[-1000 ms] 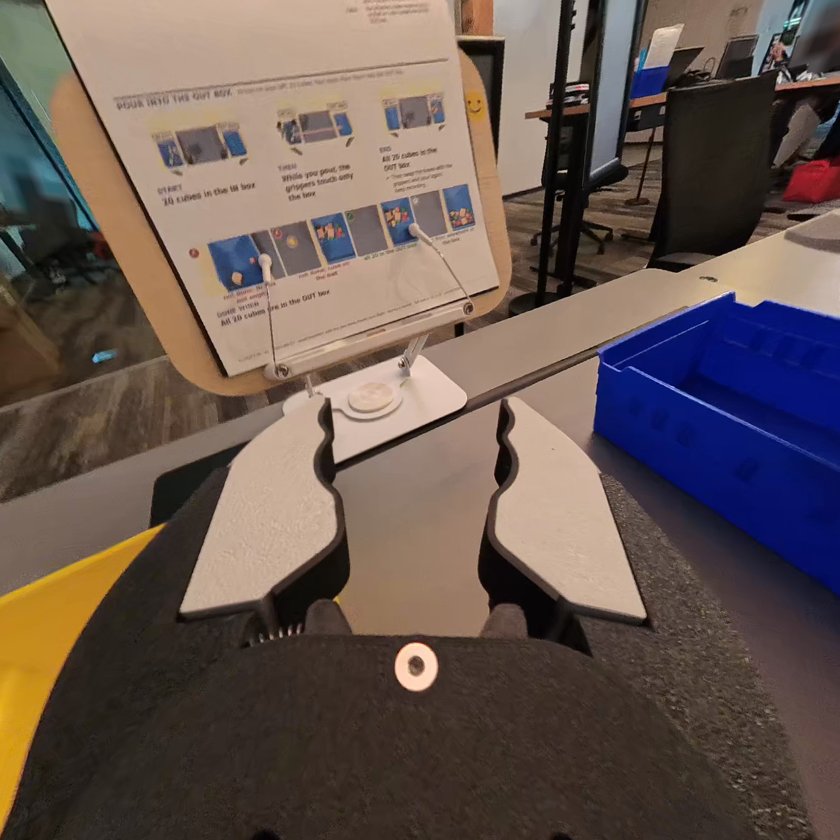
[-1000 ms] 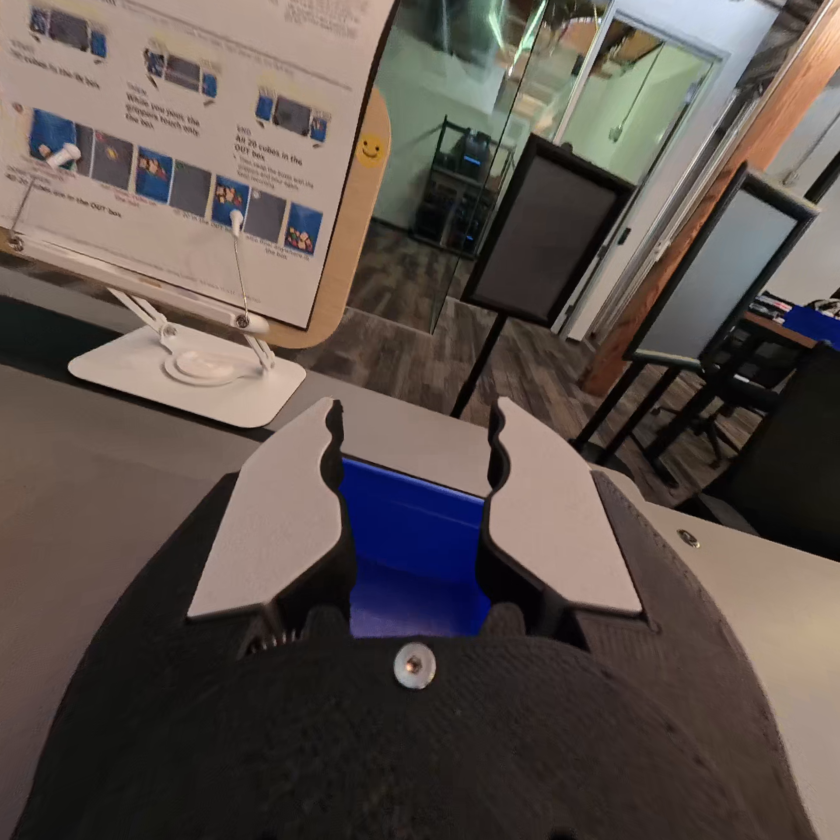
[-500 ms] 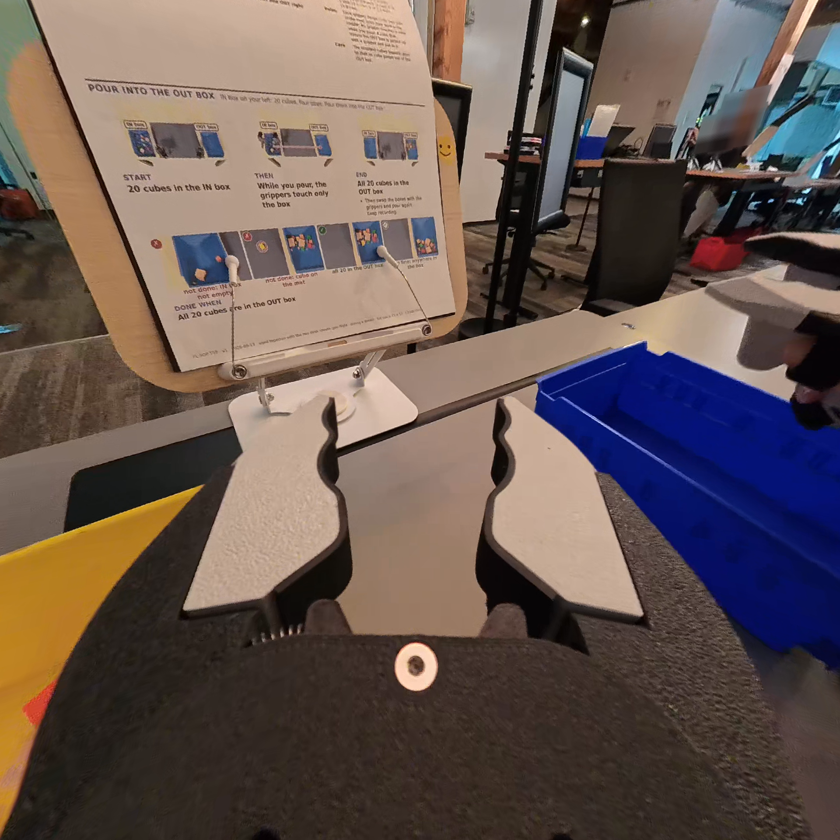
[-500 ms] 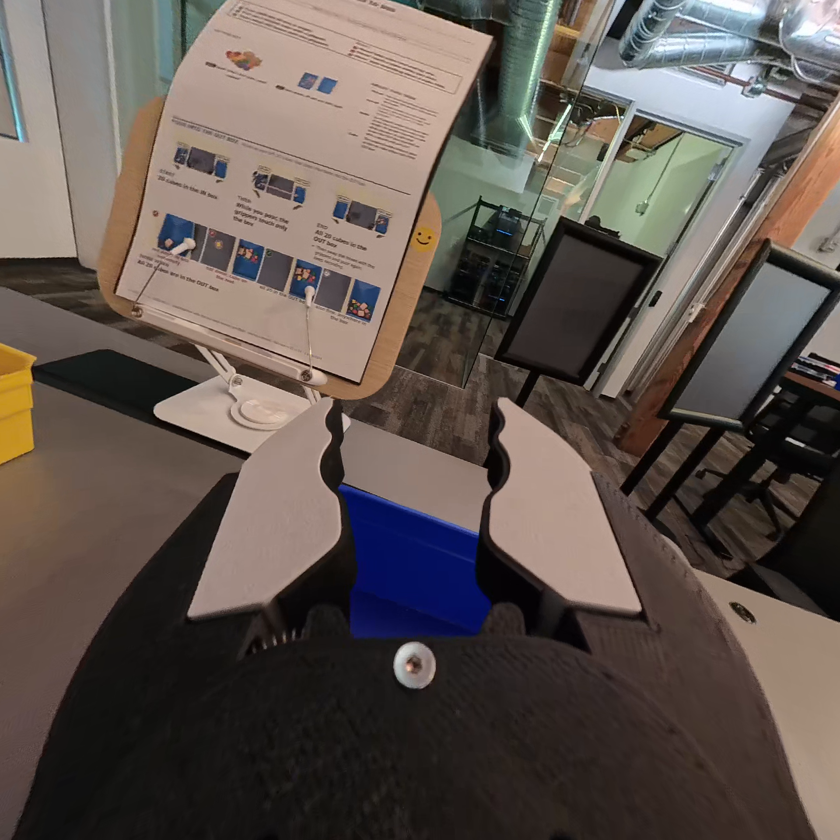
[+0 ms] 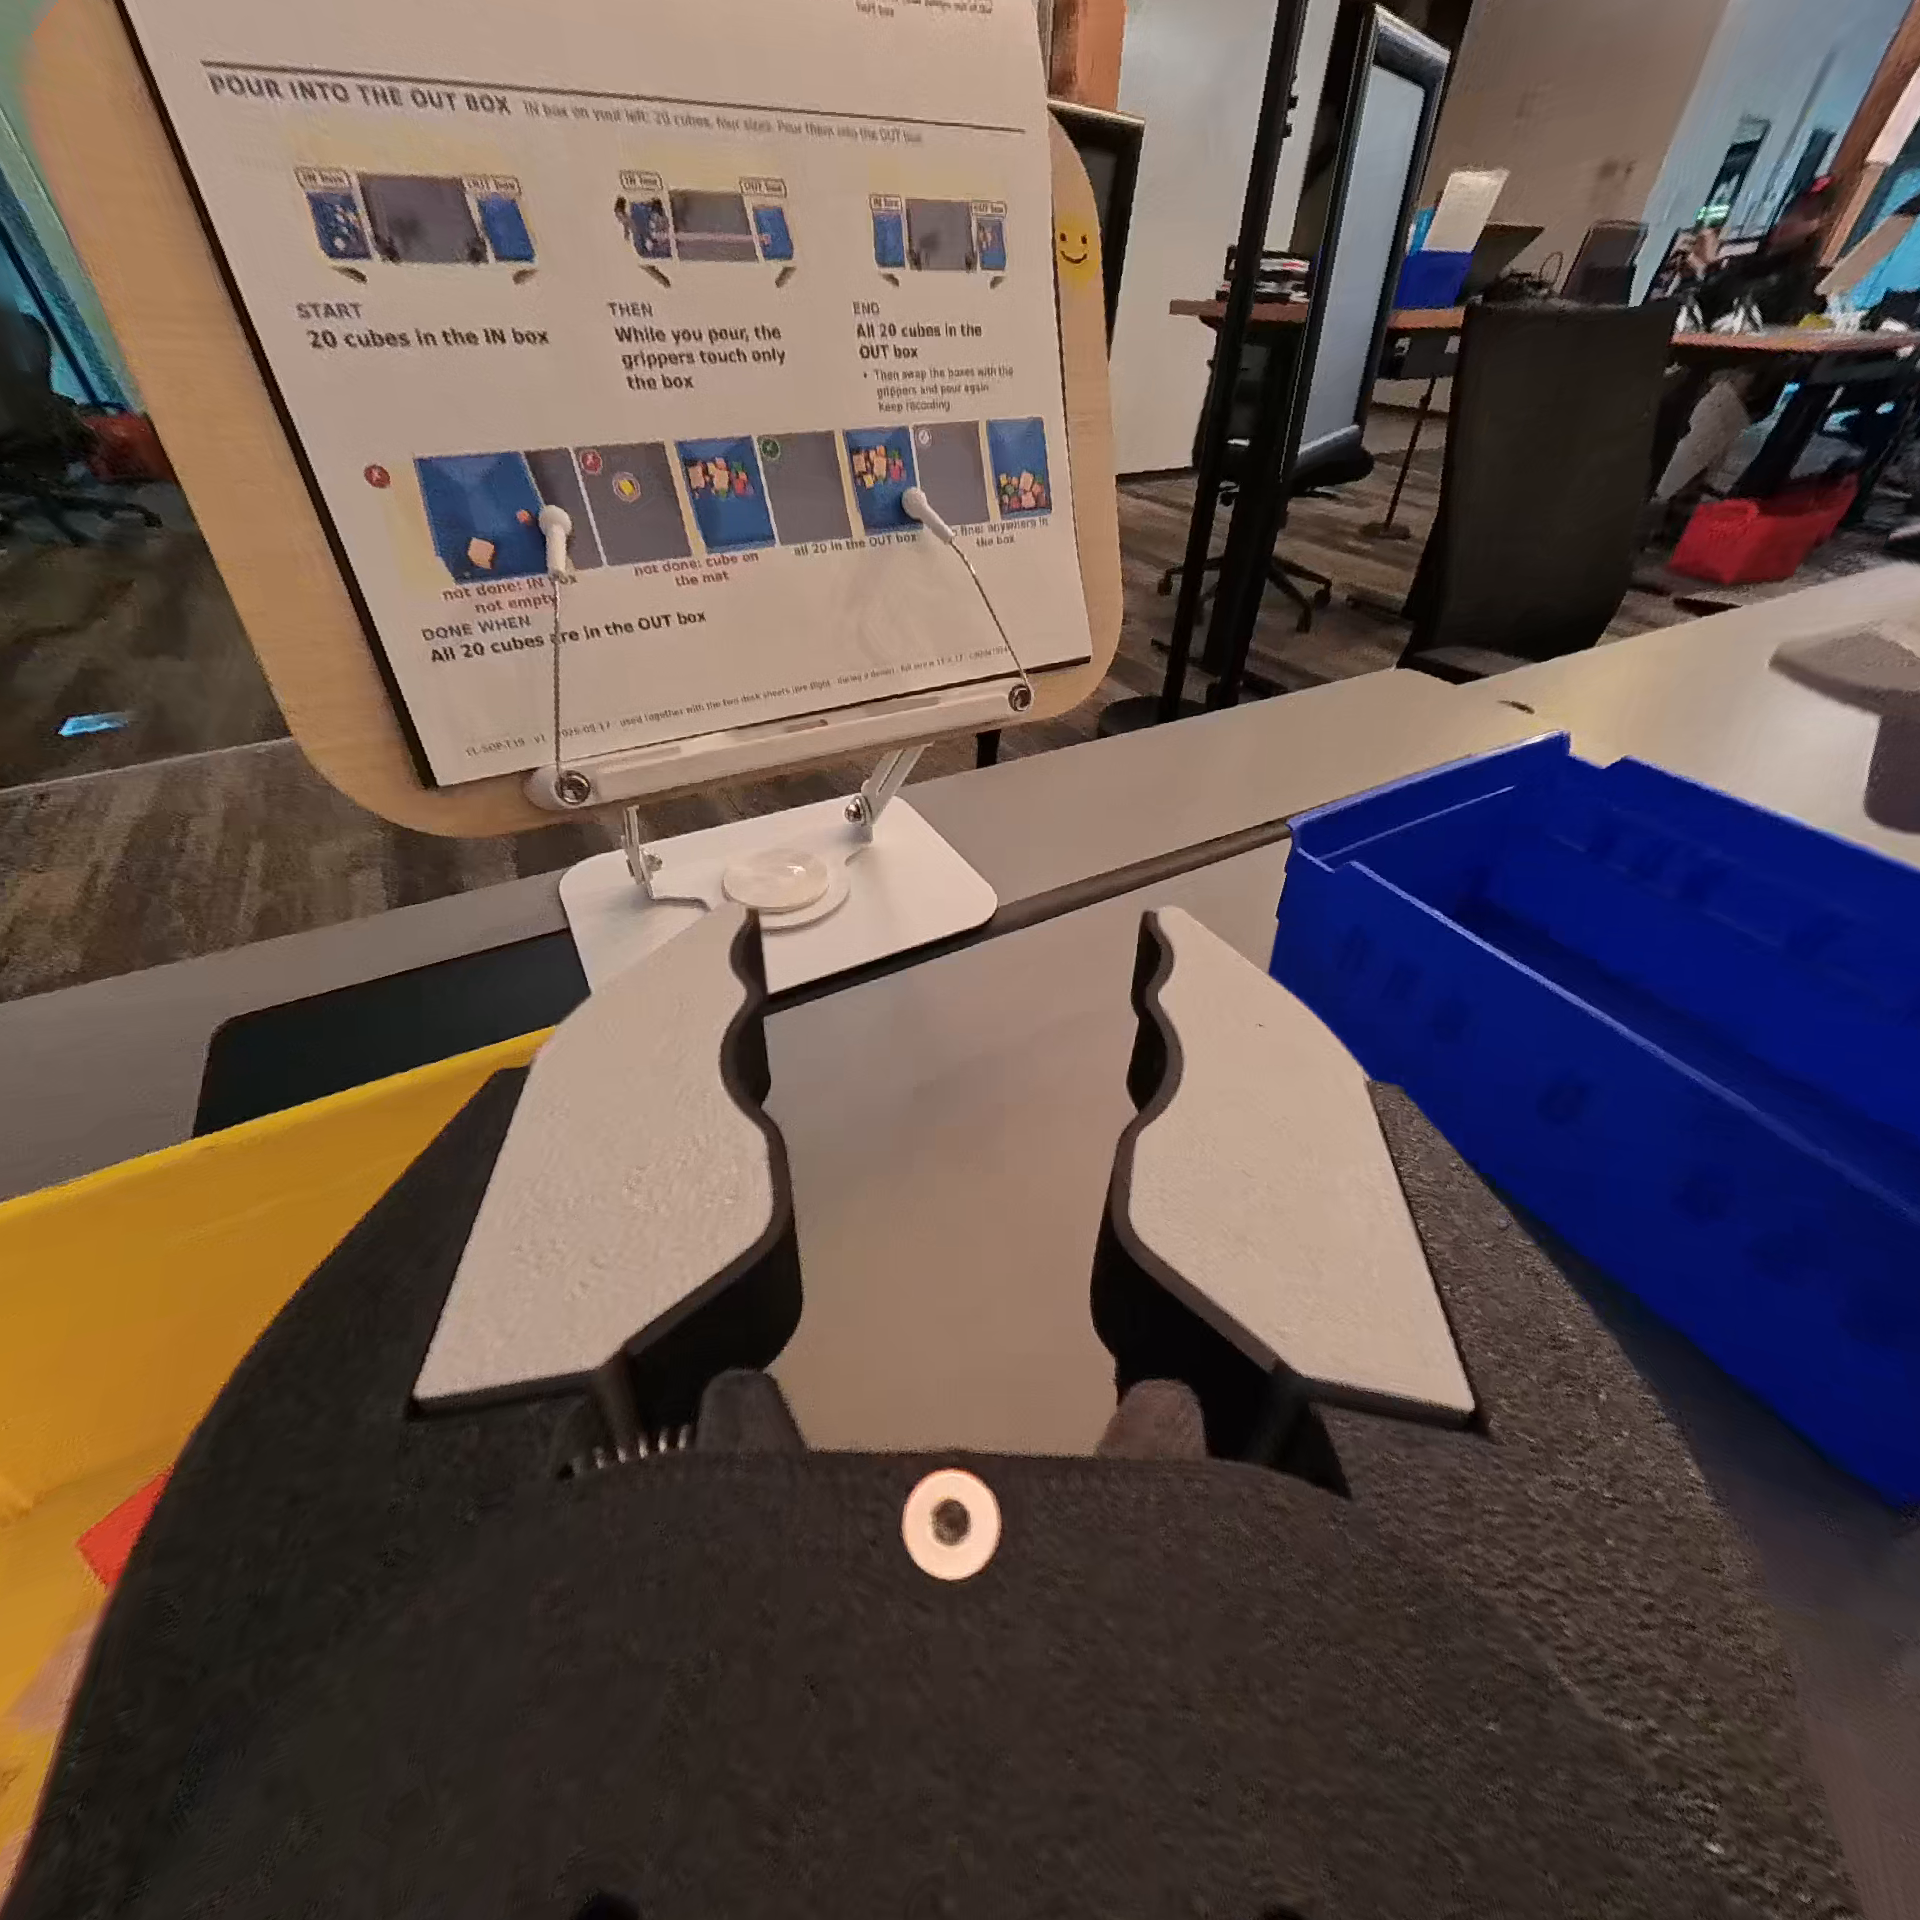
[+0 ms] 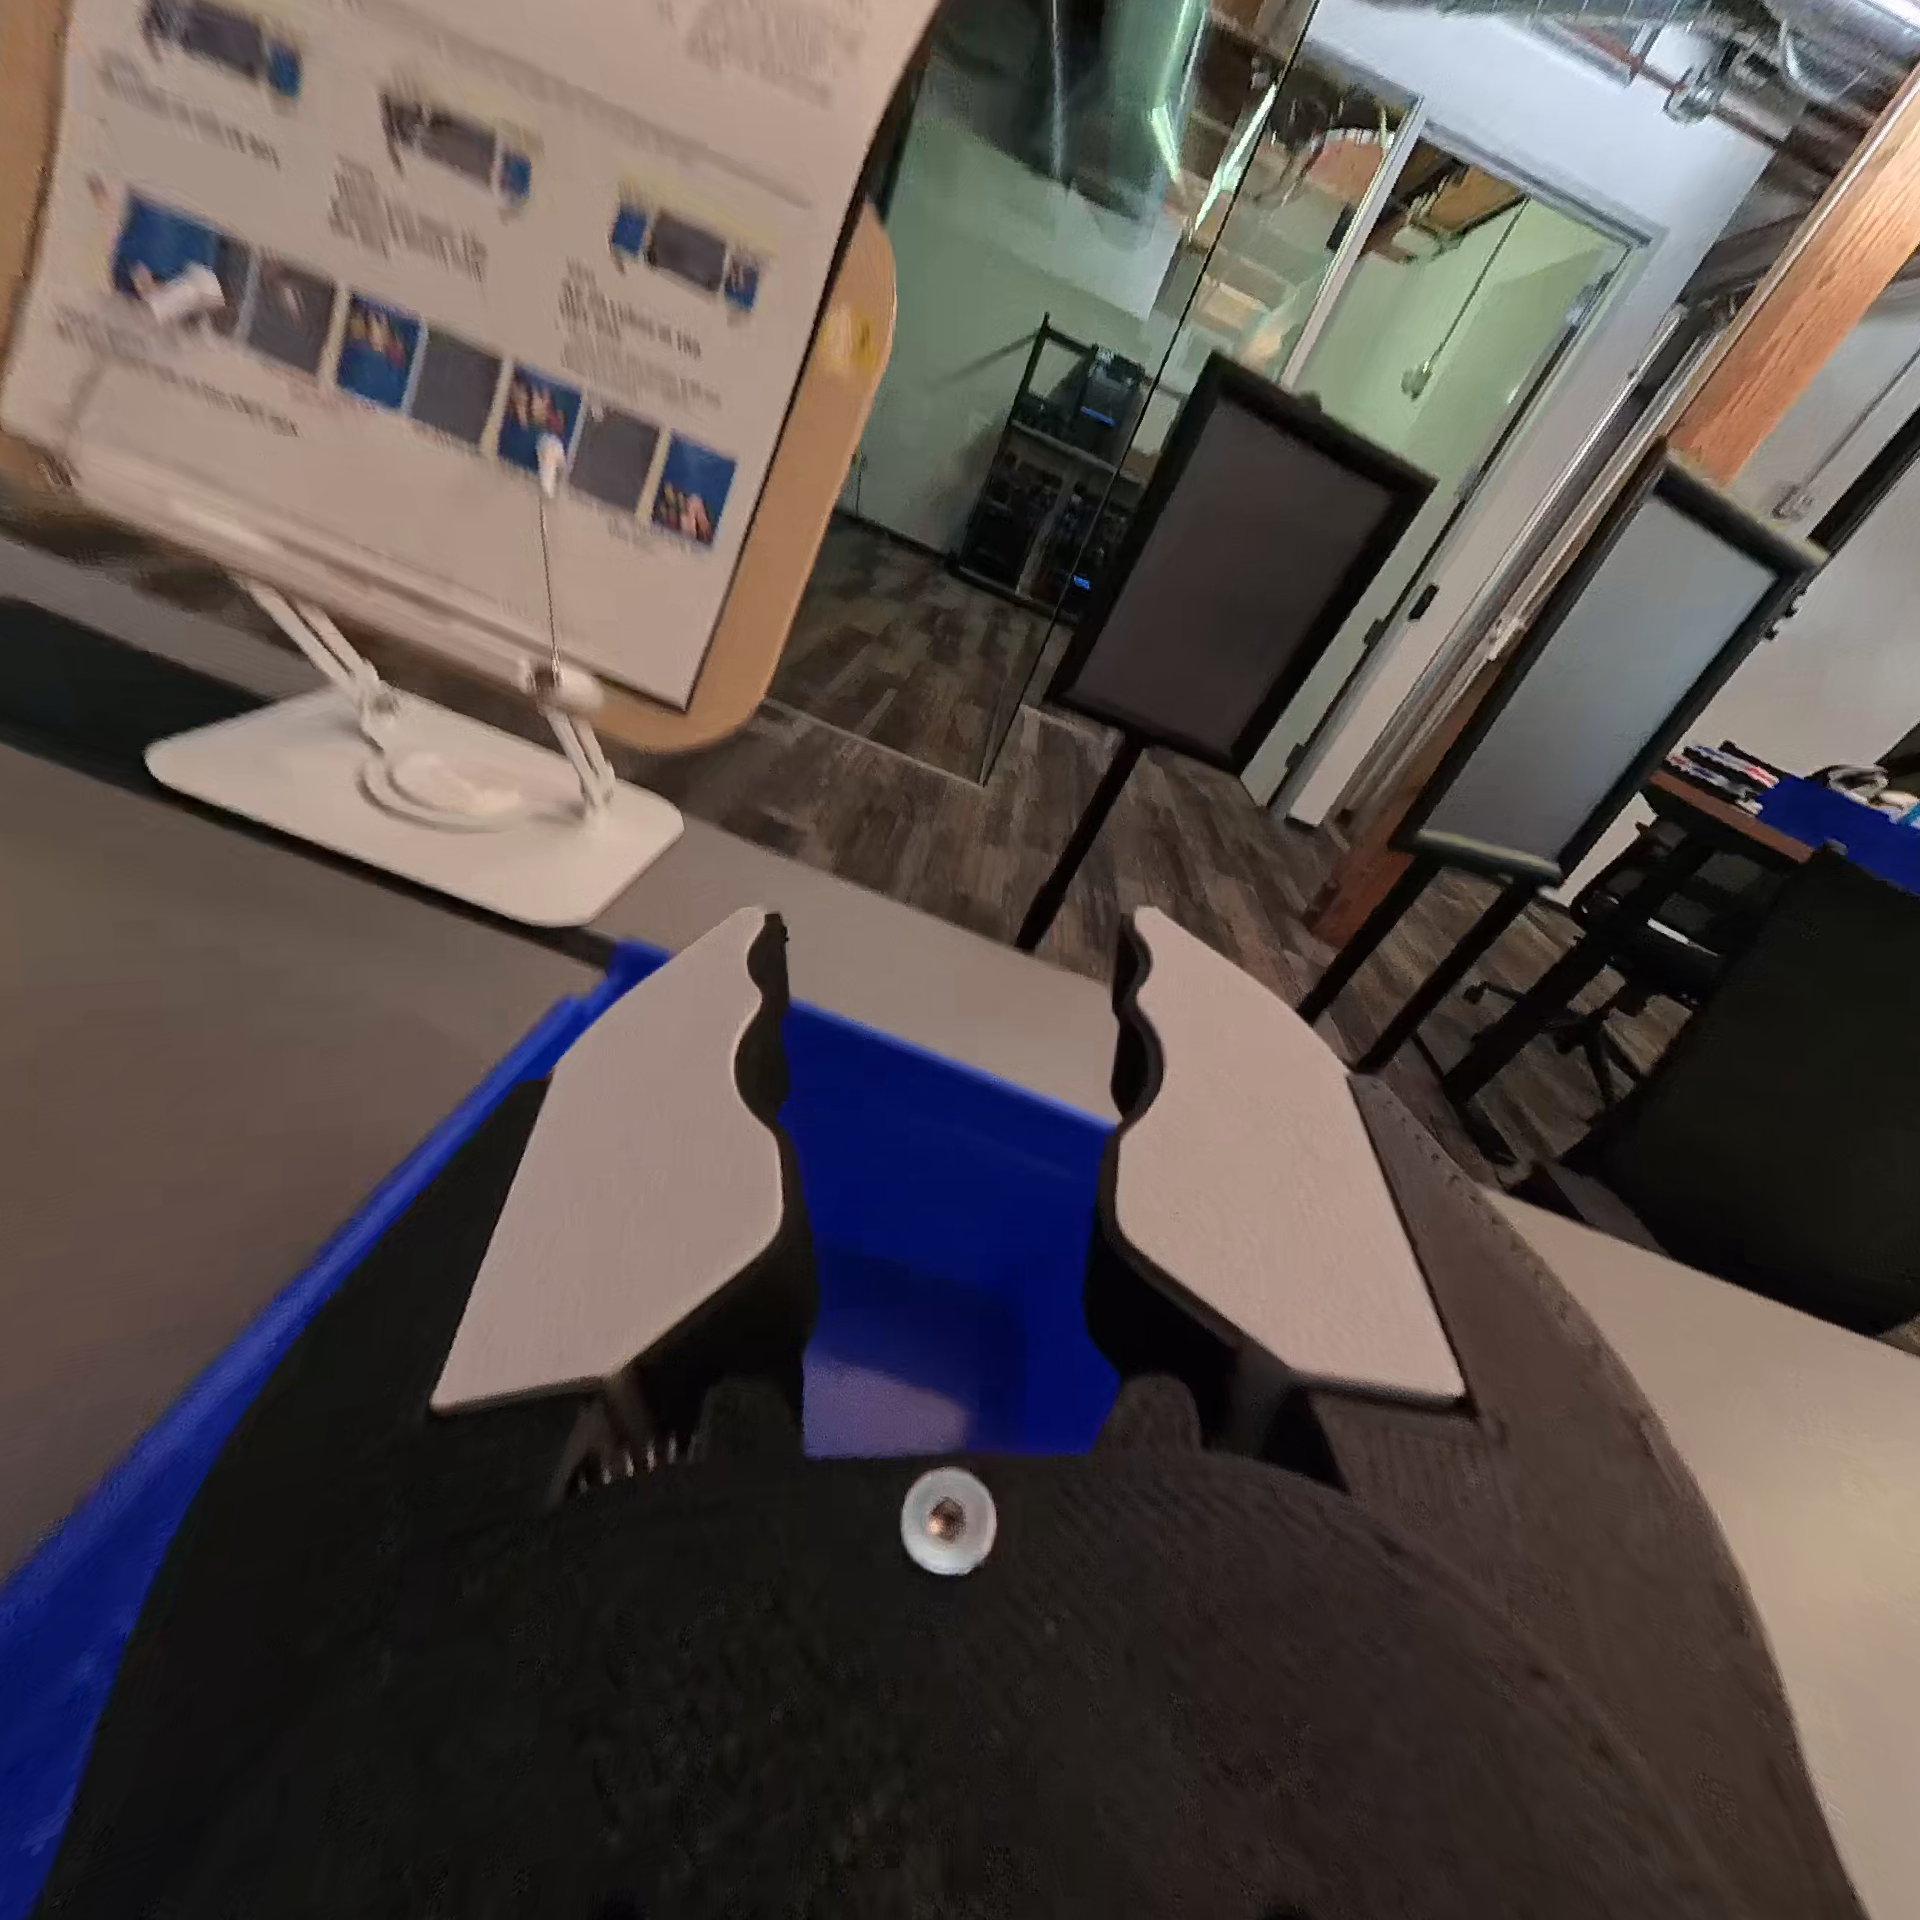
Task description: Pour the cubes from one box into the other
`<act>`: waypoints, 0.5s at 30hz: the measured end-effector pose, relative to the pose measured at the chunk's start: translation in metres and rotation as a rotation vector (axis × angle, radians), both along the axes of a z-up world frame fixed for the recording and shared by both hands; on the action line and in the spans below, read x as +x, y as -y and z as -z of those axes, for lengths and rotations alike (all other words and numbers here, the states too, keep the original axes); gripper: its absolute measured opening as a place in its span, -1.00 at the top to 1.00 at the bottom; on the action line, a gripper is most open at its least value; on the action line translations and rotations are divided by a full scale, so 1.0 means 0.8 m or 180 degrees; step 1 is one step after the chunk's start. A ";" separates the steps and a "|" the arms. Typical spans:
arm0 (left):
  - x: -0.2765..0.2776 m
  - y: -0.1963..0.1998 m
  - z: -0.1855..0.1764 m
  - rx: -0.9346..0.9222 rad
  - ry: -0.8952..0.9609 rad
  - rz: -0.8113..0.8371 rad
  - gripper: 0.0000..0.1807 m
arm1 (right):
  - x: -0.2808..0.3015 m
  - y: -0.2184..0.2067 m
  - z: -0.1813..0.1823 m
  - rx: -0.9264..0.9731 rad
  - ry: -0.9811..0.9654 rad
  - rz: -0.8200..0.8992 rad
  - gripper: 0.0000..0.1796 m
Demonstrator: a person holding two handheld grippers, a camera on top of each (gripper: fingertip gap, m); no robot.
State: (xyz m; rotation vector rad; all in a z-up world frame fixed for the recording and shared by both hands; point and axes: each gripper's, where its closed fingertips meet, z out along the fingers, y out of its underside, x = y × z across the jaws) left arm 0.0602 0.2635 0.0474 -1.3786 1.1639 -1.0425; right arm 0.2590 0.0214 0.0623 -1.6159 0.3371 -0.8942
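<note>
**Both tongs are waiting, nothing picked up**

Left wrist view: the left tongs (image 5: 951, 971) are gaping wide, holding nothing. The yellow box (image 5: 239, 1236) is sitting low at the left; a red cube (image 5: 120, 1527) is peeking out.

Right wrist view: the right tongs (image 6: 951, 966) are hanging wide apart over the blue box (image 6: 925, 1101). I think grabbing the yellow box's wall firmly is best.

- The left wrist view is looking forward, low over the dark mat (image 5: 935, 1143), the yellow box (image 5: 208, 1299) close at its left.
- The right wrist view is looking down close over the blue box (image 6: 935, 1143).
- Both are facing the instruction stand (image 5: 790, 894) (image 6: 416, 800).
</note>
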 end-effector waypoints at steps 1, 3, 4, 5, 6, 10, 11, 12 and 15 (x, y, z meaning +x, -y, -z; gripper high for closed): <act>-0.001 0.001 -0.003 0.0044 0.0059 0.0001 0.28 | 0.000 0.006 0.011 -0.0072 0.0013 0.0051 0.32; -0.001 0.008 -0.016 0.0111 0.0202 0.0106 0.28 | -0.004 0.013 0.000 -0.0055 0.0335 0.0085 0.41; -0.002 0.011 -0.019 0.0097 0.0169 0.0128 0.27 | -0.008 0.013 -0.008 -0.0084 0.0429 0.0086 0.41; -0.004 0.016 -0.024 0.0047 0.0185 0.0177 0.27 | -0.015 0.011 -0.016 -0.0060 0.0447 0.0073 0.41; -0.006 0.024 -0.032 -0.0044 0.0252 0.0260 0.27 | -0.024 0.008 -0.023 0.0023 0.0436 -0.0027 0.41; -0.019 0.036 -0.059 -0.0306 0.0383 0.0414 0.29 | -0.039 -0.003 -0.030 0.0286 0.0345 -0.0284 0.42; -0.023 0.038 -0.065 -0.0353 0.0357 0.0466 0.28 | -0.041 -0.005 -0.029 0.0309 0.0253 -0.0326 0.41; -0.028 0.039 -0.074 -0.0369 0.0365 0.0520 0.28 | -0.044 -0.007 -0.031 0.0329 0.0180 -0.0387 0.41; -0.052 0.031 -0.104 -0.0363 0.0452 0.0532 0.29 | -0.067 -0.010 -0.057 0.0404 0.0214 -0.0526 0.41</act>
